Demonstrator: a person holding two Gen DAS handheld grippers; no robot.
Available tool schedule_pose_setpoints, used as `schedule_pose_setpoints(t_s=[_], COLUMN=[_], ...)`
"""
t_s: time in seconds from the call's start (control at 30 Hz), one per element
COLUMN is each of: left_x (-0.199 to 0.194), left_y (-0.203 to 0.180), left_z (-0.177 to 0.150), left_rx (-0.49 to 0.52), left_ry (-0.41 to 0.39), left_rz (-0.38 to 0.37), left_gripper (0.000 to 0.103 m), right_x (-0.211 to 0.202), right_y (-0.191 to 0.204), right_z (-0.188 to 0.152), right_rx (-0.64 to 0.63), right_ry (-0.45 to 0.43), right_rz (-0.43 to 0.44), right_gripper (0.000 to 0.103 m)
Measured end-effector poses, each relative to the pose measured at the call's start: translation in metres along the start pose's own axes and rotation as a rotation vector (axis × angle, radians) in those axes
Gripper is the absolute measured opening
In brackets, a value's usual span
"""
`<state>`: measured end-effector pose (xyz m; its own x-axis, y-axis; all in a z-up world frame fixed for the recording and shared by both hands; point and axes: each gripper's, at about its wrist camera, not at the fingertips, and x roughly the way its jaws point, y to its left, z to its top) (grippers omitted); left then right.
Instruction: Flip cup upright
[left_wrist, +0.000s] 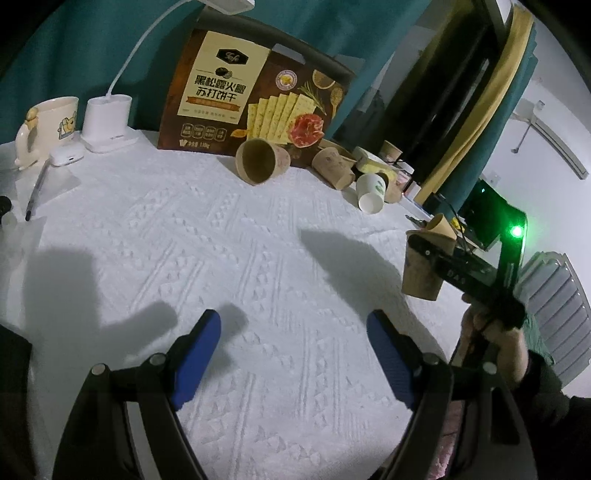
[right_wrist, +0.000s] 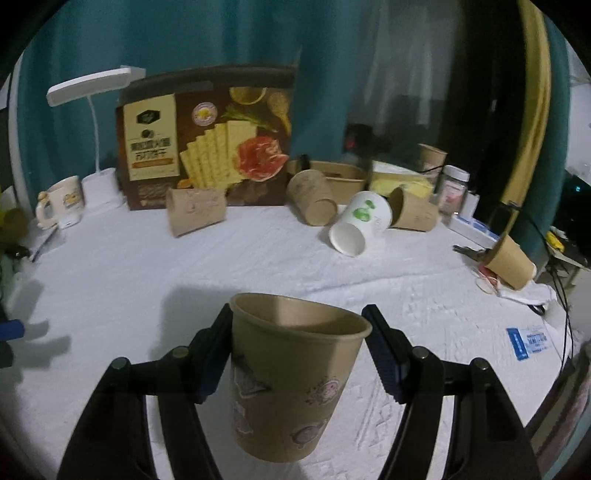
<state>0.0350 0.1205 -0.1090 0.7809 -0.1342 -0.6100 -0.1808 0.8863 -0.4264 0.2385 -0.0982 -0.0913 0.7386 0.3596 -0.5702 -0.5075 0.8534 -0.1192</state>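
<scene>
My right gripper (right_wrist: 297, 325) is shut on a brown paper cup (right_wrist: 291, 376) with stickers, held mouth up and a little above the white tablecloth (right_wrist: 258, 258). The same cup (left_wrist: 424, 266) and right gripper (left_wrist: 428, 251) show at the right in the left wrist view. My left gripper (left_wrist: 293, 325) is open and empty over the cloth (left_wrist: 240, 240). Several other cups lie on their sides at the back: a brown one (right_wrist: 195, 214) (left_wrist: 260, 160), another brown one (right_wrist: 314, 201) (left_wrist: 332, 168), a white one (right_wrist: 360, 223) (left_wrist: 371, 192).
A cracker box (right_wrist: 207, 136) (left_wrist: 255, 92) stands at the back with a desk lamp (right_wrist: 92, 88) and a mug (right_wrist: 61, 201) (left_wrist: 48, 125) to its left. A pen (left_wrist: 35, 192), a jar (right_wrist: 452, 192) and a tilted brown cup (right_wrist: 511, 266) sit near the edges.
</scene>
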Motion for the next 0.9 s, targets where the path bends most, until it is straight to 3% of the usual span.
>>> schedule_pose_setpoints(t_s=[0.37, 0.9], left_x=[0.004, 0.004], left_y=[-0.006, -0.028], left_z=[-0.009, -0.021], left_rx=[0.011, 0.045], left_ry=[0.022, 0.033], left_rz=[0.008, 0.009], left_gripper=[0.081, 0.081], right_x=[-0.019, -0.059], right_y=[-0.001, 0.004], right_z=[-0.03, -0.058], right_rx=[-0.001, 0.039], right_ry=[-0.097, -0.087], right_rz=[-0.041, -0.044], right_gripper=[0.066, 0.067])
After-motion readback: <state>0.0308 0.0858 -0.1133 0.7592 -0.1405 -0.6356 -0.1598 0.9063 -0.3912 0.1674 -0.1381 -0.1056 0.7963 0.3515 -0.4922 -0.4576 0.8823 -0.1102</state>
